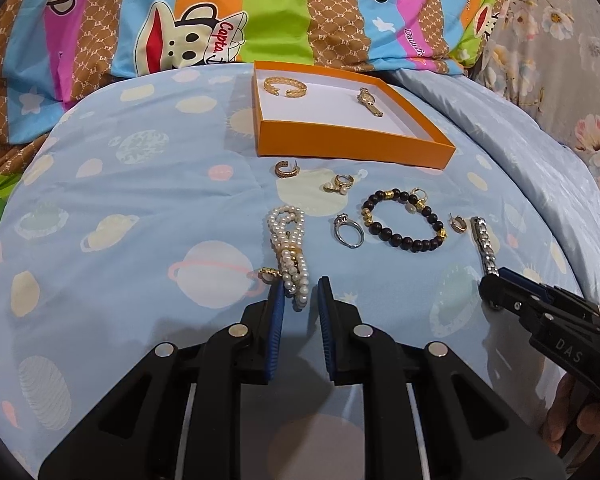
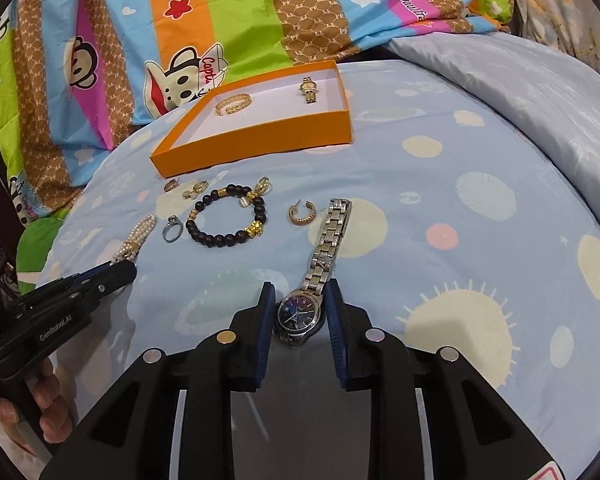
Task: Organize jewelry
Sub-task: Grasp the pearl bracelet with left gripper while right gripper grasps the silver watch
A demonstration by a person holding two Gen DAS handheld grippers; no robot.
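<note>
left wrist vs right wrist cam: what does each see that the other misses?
Left wrist only: the near end of the pearl bracelet, lying between the fingers of the left hand-held gripper, and a small gold earring beside it.
Right wrist only: the dark dial of the silver watch, between the fingers of the right hand-held gripper; the left view shows just its strap.
Both: orange box holding a gold bangle and a gold watch, plus the dark bead bracelet and silver ring.

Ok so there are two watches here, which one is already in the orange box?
The small gold watch, lying in the orange box near the gold bangle. The silver watch with the dark dial is on the bedspread between the right gripper's fingers.
</note>
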